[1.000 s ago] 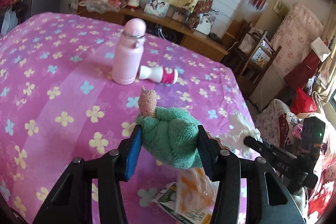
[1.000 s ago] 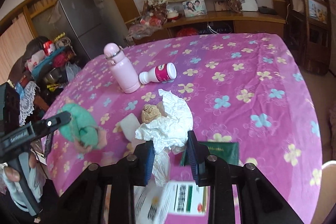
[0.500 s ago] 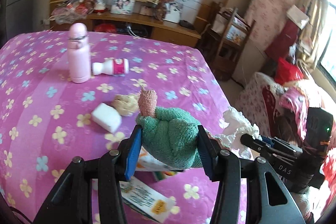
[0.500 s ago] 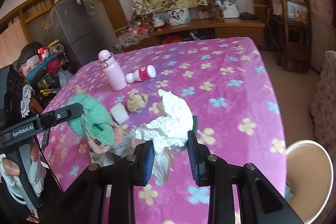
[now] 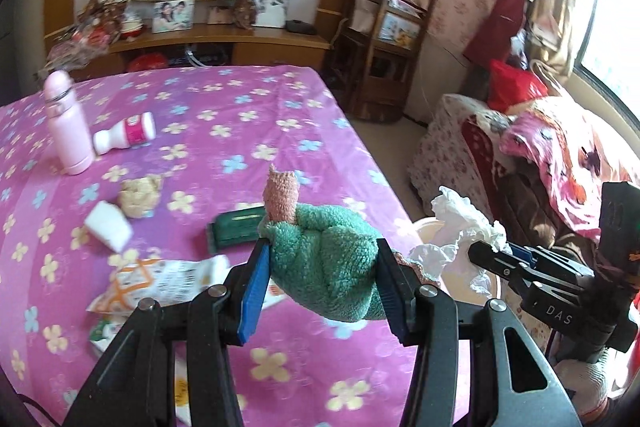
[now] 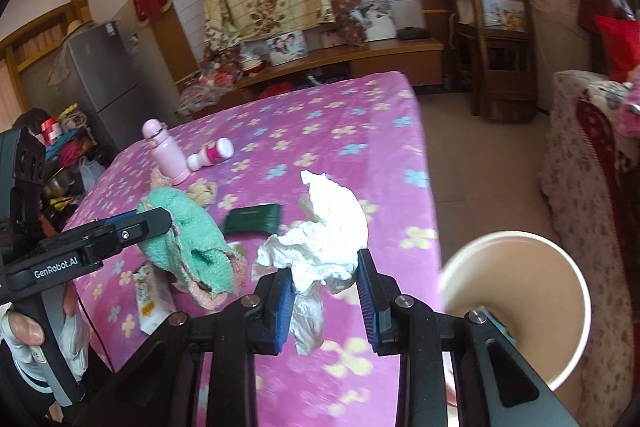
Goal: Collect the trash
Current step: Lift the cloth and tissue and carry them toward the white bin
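Observation:
My left gripper (image 5: 320, 283) is shut on a green and pink fuzzy sock (image 5: 328, 263), held above the table's right side; the sock also shows in the right wrist view (image 6: 188, 239). My right gripper (image 6: 324, 291) is shut on crumpled white tissue paper (image 6: 324, 231), held near the table's right edge, beside a round beige bin (image 6: 520, 307) on the floor. The tissue (image 5: 460, 239) also shows in the left wrist view, over the bin's rim (image 5: 428, 227).
On the pink flowered tablecloth (image 5: 224, 131) stand a pink flask (image 5: 66, 127), a lying white-and-pink bottle (image 5: 126, 139), a tan crumpled wad (image 5: 140, 193), a white block (image 5: 108, 231), a green packet (image 5: 236, 233) and printed wrappers (image 5: 160, 283). A sofa (image 6: 592, 167) stands right.
Both grippers have swung to the right with their loads, from over the table's middle towards its right edge. The bin has come into view under the right gripper.

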